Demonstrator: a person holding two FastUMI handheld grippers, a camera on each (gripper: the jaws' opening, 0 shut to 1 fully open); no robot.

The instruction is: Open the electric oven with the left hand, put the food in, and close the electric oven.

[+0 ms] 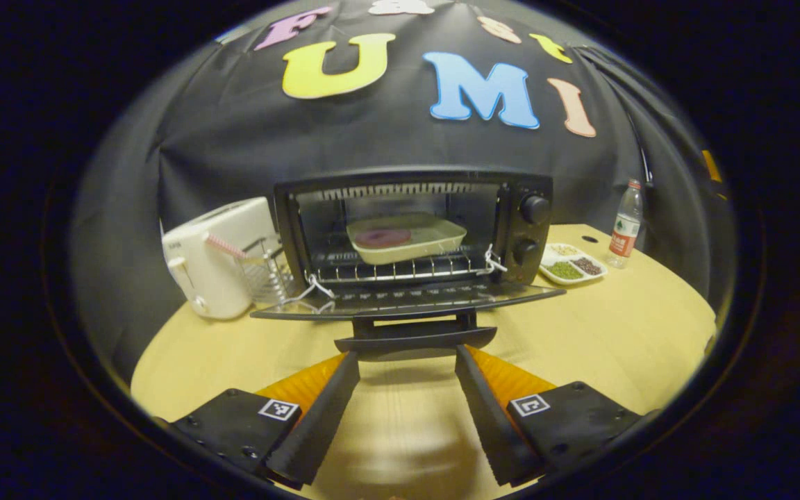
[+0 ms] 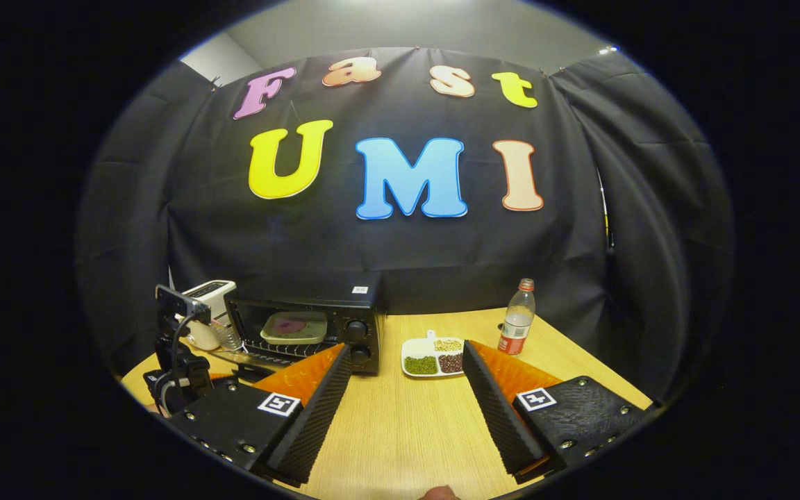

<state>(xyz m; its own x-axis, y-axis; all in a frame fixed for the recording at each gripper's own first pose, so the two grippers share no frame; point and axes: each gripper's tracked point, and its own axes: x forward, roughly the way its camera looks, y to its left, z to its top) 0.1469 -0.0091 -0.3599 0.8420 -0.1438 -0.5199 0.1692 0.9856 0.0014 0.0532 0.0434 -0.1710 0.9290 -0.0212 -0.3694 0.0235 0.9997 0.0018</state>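
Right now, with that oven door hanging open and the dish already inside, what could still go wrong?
1. The left hand-held gripper is open around the door handle; lifting without a firm hold, the door might slip and drop.
2. The dish sits toward the front of the rack, so the closing door could bump it.
3. The toaster stands close beside the oven.

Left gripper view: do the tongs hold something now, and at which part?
Nothing is held. The left tongs stand open just before the oven door handle, with the fingertips at its two ends but not closed on it. The right tongs are open and empty too.
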